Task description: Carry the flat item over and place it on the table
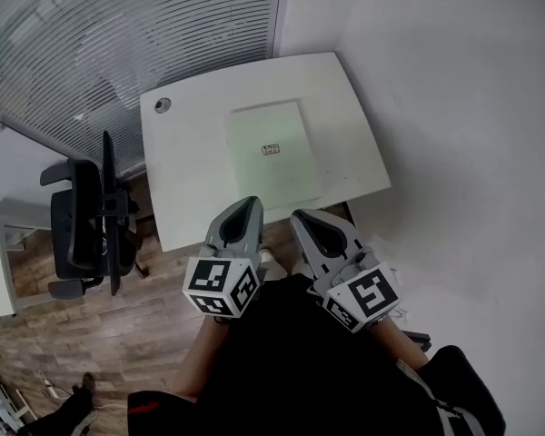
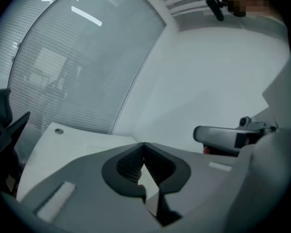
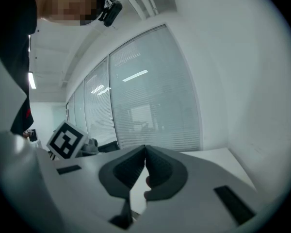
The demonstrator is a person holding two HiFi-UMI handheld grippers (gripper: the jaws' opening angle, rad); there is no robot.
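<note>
Head view is showing the flat sheet (image 1: 271, 153) where, and which way from the two tools?

It is lying face up on the white surface (image 1: 186, 203), near the middle, straight ahead of both and lower than them. Its long axis is running away from the person, tilting slightly, with a short edge facing the near rim.

Which one is sitting nearer to it?

I am judging the left hand-held gripper (image 1: 251, 202) a little nearer, since its tip is pointing at the sheet's near left corner. The right hand-held gripper (image 1: 301, 215) is hanging just beside it, aiming at the near right part. Both are hovering close to the person's body, apart from the sheet.

Are they gripping anything?

No. In each gripper view the jaws are pressing together at the tips with nothing between them, so both are closed and empty.

So the placing is looking done?

I am reading it that way: the sheet is resting on the surface and nothing is touching it.

What are you counting?

One sheet carrying one small label (image 1: 271, 150), one surface with one round hole (image 1: 163, 104) near its far left corner, two tools, and one dark chair (image 1: 86, 216) standing at the left.
</note>
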